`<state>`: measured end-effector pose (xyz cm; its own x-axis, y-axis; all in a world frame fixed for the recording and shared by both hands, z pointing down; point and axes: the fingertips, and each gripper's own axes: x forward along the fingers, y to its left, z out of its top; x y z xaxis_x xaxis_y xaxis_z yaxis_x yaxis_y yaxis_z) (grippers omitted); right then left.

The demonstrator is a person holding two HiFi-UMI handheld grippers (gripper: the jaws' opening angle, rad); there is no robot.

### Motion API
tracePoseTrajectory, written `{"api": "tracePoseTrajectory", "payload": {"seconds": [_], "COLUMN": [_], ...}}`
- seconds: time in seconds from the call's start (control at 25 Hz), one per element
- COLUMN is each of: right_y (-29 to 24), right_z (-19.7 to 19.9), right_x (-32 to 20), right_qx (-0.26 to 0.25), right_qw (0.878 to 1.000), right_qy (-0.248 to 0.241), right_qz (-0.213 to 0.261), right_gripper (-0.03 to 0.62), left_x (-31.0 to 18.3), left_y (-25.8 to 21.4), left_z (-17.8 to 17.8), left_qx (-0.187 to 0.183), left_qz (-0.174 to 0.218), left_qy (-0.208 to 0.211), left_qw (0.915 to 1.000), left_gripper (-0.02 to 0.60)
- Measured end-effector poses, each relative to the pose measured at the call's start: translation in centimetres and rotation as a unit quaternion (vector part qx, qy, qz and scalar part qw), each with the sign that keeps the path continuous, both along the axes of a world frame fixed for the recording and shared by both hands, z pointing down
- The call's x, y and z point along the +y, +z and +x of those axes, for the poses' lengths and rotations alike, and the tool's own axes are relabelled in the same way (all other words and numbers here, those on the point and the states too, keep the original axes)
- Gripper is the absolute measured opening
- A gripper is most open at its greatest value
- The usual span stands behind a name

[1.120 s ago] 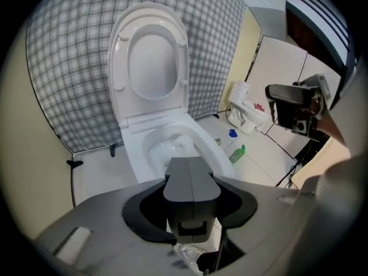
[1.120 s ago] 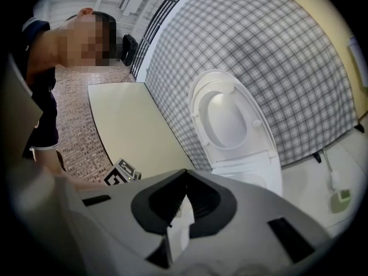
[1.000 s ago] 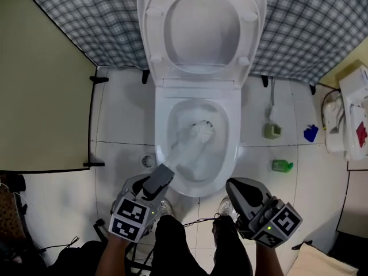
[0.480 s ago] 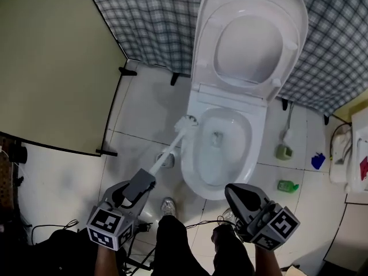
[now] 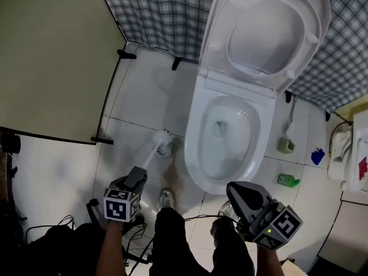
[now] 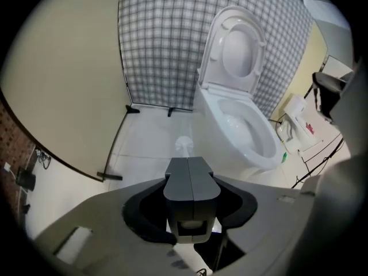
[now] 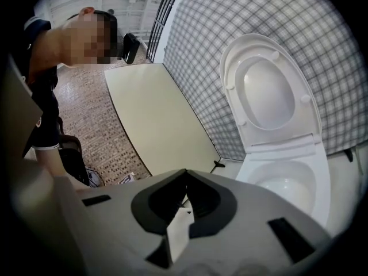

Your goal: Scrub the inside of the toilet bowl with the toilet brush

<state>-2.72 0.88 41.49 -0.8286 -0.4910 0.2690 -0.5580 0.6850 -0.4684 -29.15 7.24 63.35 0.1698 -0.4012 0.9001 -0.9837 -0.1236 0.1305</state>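
One bristly white brush (image 5: 163,143) is beside the glossy oval bowl (image 5: 192,145).

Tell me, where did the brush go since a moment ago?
The left gripper lifted the toilet brush out of the toilet bowl and swung it left, down to the round thing on the floor. It still grips the handle. The right gripper stays shut and empty; the lid stays up.

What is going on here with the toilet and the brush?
A person holds a gripper in each hand. The left gripper has its jaws shut on the handle of the toilet brush, whose head is down by the tiled floor left of the toilet bowl, not inside it. The right gripper hangs empty, jaws together, near the bowl's front.
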Motion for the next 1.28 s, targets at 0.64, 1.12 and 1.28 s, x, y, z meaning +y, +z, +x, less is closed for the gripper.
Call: {"api": "tracePoseTrajectory", "payload": {"seconds": [0.64,1.12,1.28], "right_y": [2.8,3.4,3.7], "right_z": [-1.2,0.6,0.8], "right_x": [-2.5,-3.8,-4.0], "right_qx": [0.035,0.043,0.044], "right_qw": [0.999,0.998,0.998], "right_qy": [0.026,0.046,0.047], "right_qz": [-0.016,-0.022,-0.026], "right_gripper": [0.000,0.000,0.000], "left_x": [0.3,-3.0,-4.3], "left_y": [12.8,15.0,14.8], "left_z": [-2.7,-1.1,-0.9], "left_qx": [-0.025,-0.049,-0.047], "left_qz": [-0.162,-0.174,-0.145], "left_qy": [0.017,0.041,0.031], "left_qw": [0.9863,0.9826,0.9878], "left_gripper": [0.187,0.189,0.190]}}
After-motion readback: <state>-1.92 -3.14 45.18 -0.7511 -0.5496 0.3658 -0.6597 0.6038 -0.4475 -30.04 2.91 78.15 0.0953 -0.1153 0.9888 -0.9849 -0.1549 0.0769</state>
